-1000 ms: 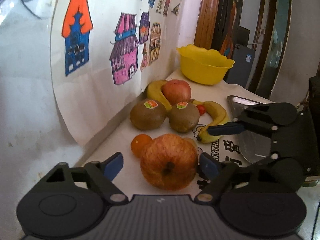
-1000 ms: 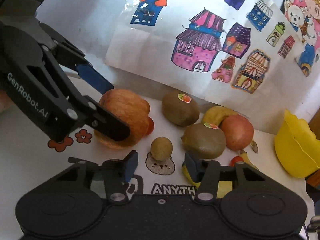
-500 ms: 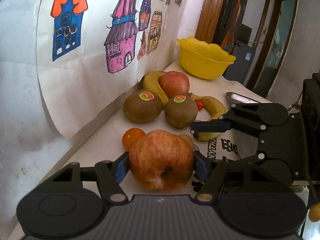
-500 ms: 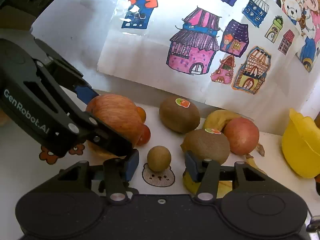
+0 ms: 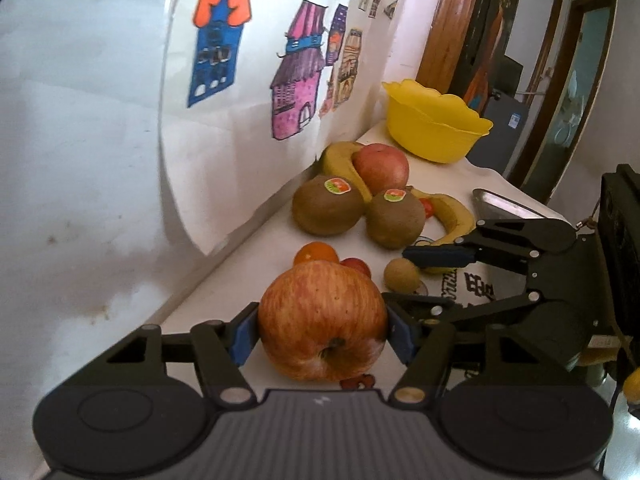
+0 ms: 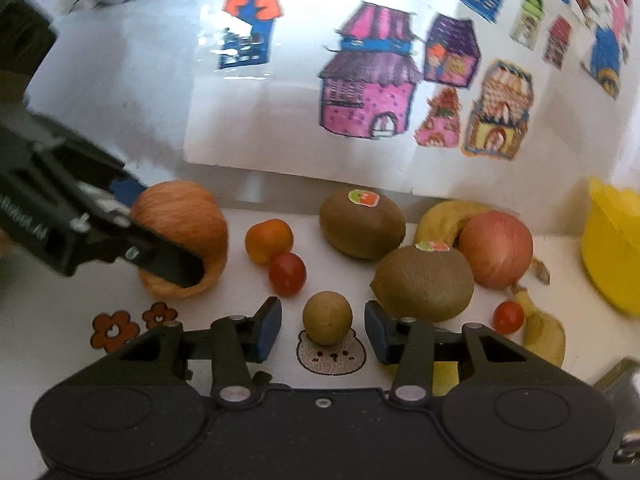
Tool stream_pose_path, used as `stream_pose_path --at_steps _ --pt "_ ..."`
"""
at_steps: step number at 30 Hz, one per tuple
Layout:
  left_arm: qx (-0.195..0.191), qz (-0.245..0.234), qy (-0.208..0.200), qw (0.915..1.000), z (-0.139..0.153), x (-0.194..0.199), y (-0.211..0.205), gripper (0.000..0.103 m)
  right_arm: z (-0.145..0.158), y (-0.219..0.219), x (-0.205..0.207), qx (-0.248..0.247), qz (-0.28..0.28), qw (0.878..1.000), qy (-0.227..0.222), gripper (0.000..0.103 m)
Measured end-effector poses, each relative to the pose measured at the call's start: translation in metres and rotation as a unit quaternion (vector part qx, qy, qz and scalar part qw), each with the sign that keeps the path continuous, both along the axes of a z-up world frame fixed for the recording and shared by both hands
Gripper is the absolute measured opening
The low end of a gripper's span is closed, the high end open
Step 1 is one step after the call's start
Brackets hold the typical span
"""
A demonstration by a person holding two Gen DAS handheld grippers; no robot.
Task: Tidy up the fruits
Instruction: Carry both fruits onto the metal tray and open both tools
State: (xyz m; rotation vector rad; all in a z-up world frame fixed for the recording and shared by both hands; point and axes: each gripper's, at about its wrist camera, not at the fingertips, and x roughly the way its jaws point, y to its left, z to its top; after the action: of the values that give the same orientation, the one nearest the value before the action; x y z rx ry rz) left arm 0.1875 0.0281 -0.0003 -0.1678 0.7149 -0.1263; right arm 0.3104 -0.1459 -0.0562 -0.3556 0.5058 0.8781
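At nine o'clock in the right wrist view, the left gripper (image 6: 168, 236) was clenched on the striped apple (image 6: 182, 236), both blue pads pressed to its sides. In the left wrist view that apple (image 5: 322, 320) lay with its stalk end toward the camera, its axis running along the fingers. Just past it, toward twelve, sat a small orange (image 5: 316, 254) and a cherry tomato (image 5: 356, 266).

The right gripper (image 6: 322, 330) had just been closing, and the small round brown fruit (image 6: 327, 317) stood between its jaws with a gap on each side, pads not touching it. The fruit sat on a bear drawing (image 6: 331, 354) on the white table cover (image 6: 60, 360).

At one and two o'clock lay two kiwis (image 6: 362, 224), long axes roughly across the view, then a red apple (image 6: 496, 250) against a banana (image 6: 448, 214). A second banana (image 6: 544, 336) and another tomato (image 6: 508, 317) lay at three.

A yellow bowl (image 6: 612, 244) stood at the right edge. The wall poster (image 6: 380, 80) closed off the far side; bare cover lay open at seven o'clock.
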Motion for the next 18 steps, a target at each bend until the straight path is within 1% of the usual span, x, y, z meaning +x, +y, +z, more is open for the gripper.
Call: stream_pose_path --at_steps 4,6,7,8,9,15,18 --pt "-0.001 -0.004 -0.002 1.0000 0.000 -0.003 0.002 0.069 0.000 0.001 0.005 0.013 -0.009 0.999 0.028 0.047" --pt "-0.001 -0.006 -0.004 1.0000 0.000 -0.005 0.002 0.069 0.000 0.001 0.006 0.022 -0.010 0.999 0.042 0.041" --pt "-0.001 -0.006 -0.004 1.0000 0.000 -0.005 0.002 0.069 0.000 0.002 0.007 0.026 -0.012 0.998 0.047 0.039" --pt "-0.001 -0.007 -0.004 1.0000 0.000 -0.006 0.003 0.069 0.000 0.002 0.007 0.030 -0.017 0.998 0.051 0.035" --pt "0.000 -0.008 -0.004 1.0000 0.000 -0.006 0.003 0.069 0.000 0.003 0.006 0.031 -0.024 0.998 0.051 0.028" --pt "0.006 0.007 0.009 0.9999 0.003 -0.002 -0.003 0.069 0.000 0.000 -0.001 0.030 -0.080 0.995 0.042 0.028" --pt "0.013 0.011 0.012 0.9998 0.003 -0.002 -0.008 0.069 0.001 -0.007 -0.009 0.034 -0.101 0.993 0.046 0.028"
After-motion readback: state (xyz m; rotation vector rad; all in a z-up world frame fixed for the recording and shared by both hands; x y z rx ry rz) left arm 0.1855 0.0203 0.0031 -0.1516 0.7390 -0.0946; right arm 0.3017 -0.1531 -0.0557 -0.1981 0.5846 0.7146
